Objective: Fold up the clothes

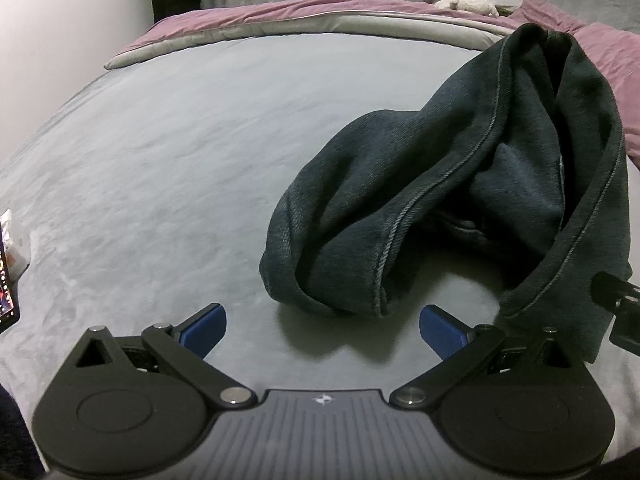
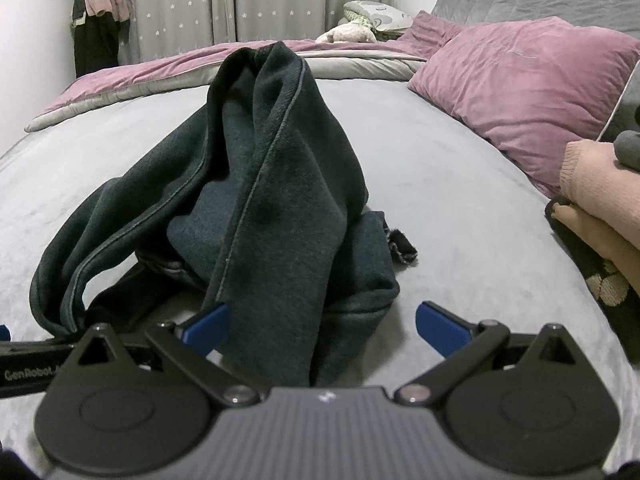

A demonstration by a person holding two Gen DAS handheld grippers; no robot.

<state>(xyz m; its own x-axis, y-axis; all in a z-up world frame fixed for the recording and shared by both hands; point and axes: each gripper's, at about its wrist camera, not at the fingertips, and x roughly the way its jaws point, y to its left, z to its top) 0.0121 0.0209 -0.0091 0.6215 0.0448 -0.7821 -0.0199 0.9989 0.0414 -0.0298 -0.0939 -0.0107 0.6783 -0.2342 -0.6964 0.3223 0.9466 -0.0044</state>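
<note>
A pair of dark denim jeans (image 1: 460, 168) lies crumpled on the grey bed sheet (image 1: 160, 152), with one part rising to a peak at the back. My left gripper (image 1: 324, 330) is open just in front of the jeans' near fold, and only sheet shows between its blue fingers (image 1: 208, 330). In the right wrist view the jeans (image 2: 280, 184) fill the middle. A strip of denim runs down between the open fingers of my right gripper (image 2: 324, 326), close to its left finger (image 2: 208, 326). Neither gripper pinches the cloth. Part of the right gripper (image 1: 618, 312) shows beside the jeans' hanging edge.
A purple pillow (image 2: 520, 80) and a purple duvet (image 1: 280, 14) lie at the head and far side of the bed. Folded pink clothes (image 2: 600, 200) sit at the right edge. A phone (image 1: 8, 280) rests at the left edge. Star-patterned curtains (image 2: 240, 0) hang behind.
</note>
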